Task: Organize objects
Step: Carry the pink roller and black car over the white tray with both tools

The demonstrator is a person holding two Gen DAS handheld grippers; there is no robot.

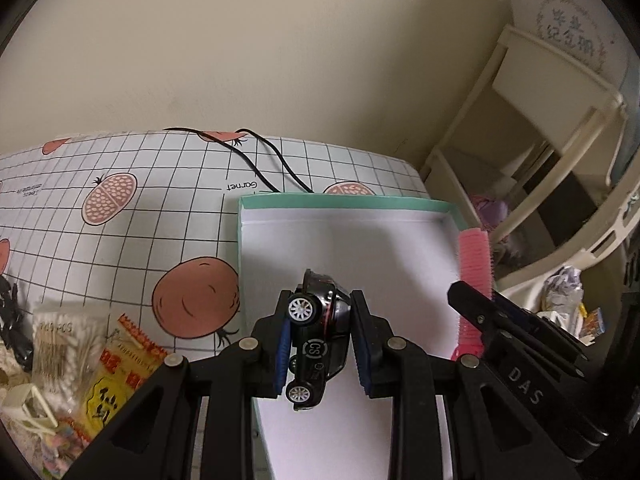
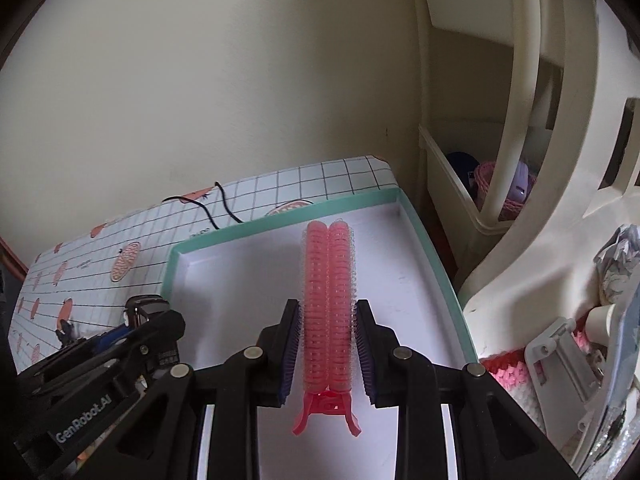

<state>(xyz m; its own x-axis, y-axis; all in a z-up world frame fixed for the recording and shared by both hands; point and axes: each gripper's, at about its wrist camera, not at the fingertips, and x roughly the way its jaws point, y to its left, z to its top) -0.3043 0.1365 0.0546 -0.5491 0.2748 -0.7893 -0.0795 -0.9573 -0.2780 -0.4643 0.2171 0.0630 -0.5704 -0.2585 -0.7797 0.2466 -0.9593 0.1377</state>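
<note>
At the far left of the table [image 1: 120,216], with its grid-and-fruit cloth, lie a bag of cotton swabs [image 1: 66,354] and a yellow packet [image 1: 120,372], just beside each other. Further right, my left gripper [image 1: 320,344] is clamped on a black toy car [image 1: 318,340], which sits on its side between the blue pads, wheels facing left, nose pointing away from me, above the white floor of the open box [image 1: 348,200] with its green rim. A black cable [image 1: 260,168] runs over the cloth behind the box. To the right, my right gripper [image 2: 328,344] is clamped on a pink hair curler clip [image 2: 328,312], its rollers pointing forward over the box's right part and its clip handles towards me. Right of the table stands a cream plastic shelf [image 2: 460,184].
</note>
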